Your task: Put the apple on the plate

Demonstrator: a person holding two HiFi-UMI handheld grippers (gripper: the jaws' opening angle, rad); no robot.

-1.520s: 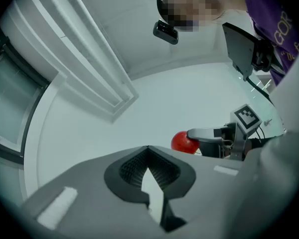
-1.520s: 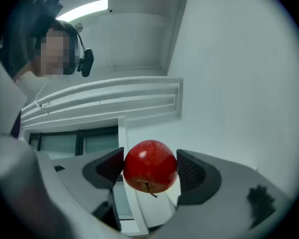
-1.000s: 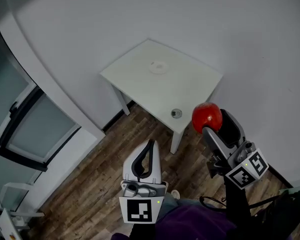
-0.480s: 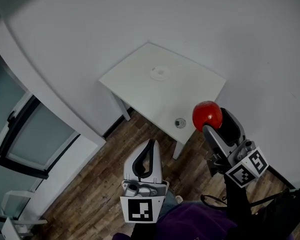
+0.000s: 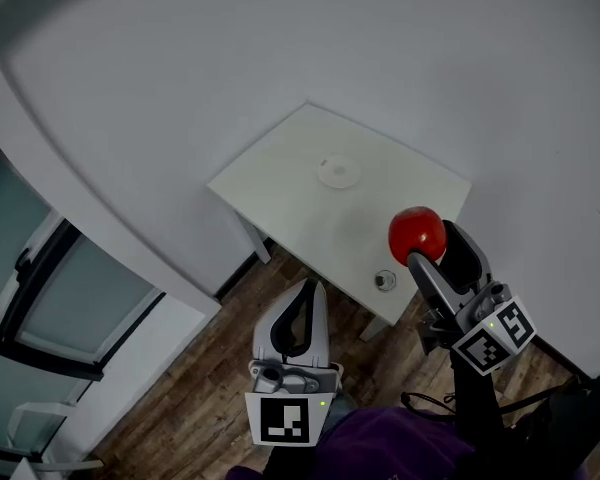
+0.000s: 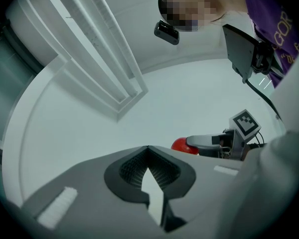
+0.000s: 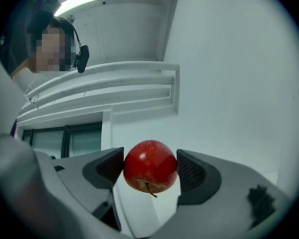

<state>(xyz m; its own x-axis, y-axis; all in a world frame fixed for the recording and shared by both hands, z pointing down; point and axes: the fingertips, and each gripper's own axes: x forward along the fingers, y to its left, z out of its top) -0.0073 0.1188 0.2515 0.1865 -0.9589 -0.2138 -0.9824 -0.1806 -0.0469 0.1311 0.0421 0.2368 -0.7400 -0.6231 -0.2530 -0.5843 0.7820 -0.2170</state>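
Note:
My right gripper (image 5: 422, 243) is shut on a red apple (image 5: 417, 234), held up in the air at the right of the small white table (image 5: 280, 183). In the right gripper view the apple (image 7: 150, 166) sits squeezed between both pads, stem down. A small white plate (image 5: 338, 173) lies near the table's middle, up and left of the apple. My left gripper (image 5: 302, 303) hangs low over the floor, shut with nothing in it; its jaws meet in the left gripper view (image 6: 148, 171), where the apple (image 6: 180, 145) shows beyond.
A small grey round object (image 5: 385, 281) lies near the table's near corner, just below the apple. White walls close in behind the table. A glazed door (image 5: 40, 288) stands at left over a wooden floor (image 5: 210, 388).
The view has shifted: the table, plate and small grey object now sit lower and further right in the head view. Both grippers hold much the same place, the apple still gripped.

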